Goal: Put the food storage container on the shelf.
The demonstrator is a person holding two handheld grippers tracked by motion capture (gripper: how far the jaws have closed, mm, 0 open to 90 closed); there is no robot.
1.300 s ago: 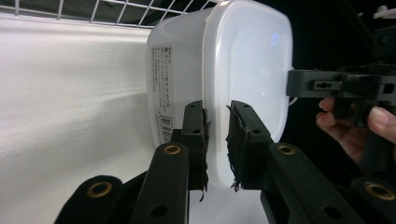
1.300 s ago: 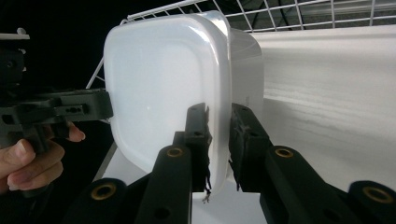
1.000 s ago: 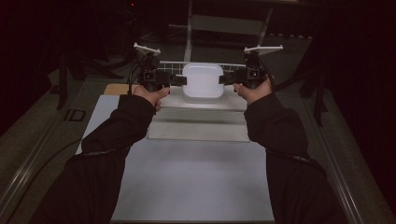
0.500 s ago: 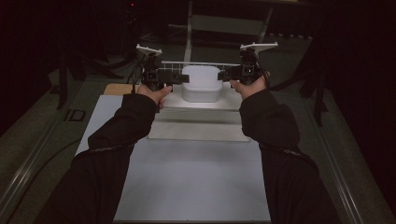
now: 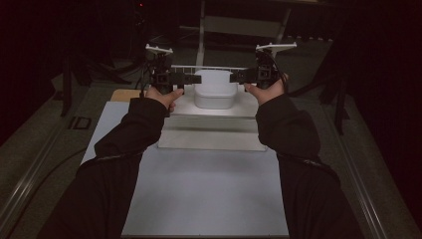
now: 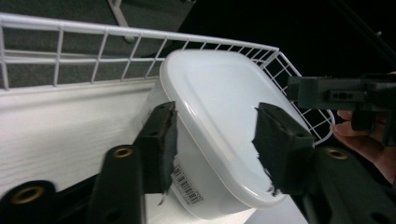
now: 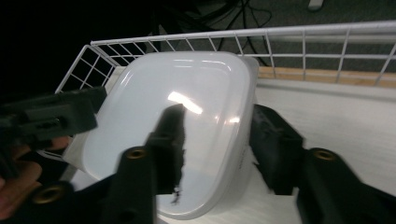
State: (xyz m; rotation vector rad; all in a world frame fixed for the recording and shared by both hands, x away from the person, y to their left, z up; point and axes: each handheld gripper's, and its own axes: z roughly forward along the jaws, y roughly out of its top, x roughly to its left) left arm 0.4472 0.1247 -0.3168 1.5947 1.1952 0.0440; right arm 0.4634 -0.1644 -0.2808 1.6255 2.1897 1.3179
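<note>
Over the white table (image 5: 209, 194), both outstretched arms aim spread hand-held grippers (image 5: 193, 78) (image 5: 238, 77) at the white container (image 5: 215, 89).

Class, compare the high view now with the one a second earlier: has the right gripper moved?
Yes. The right gripper has risen and drawn slightly outward from the white container, measured against the wire rack behind it.

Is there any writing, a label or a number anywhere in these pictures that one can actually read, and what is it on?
No text here can be read.
Barcode sticker on the side of the white lidded container: bars and a line of digits below them, too small and blurred to read.
Faint grey marking on the container's side in the right gripper view: too blurred to tell.
White wire rack and both pairs of black fingers: nothing written.
</note>
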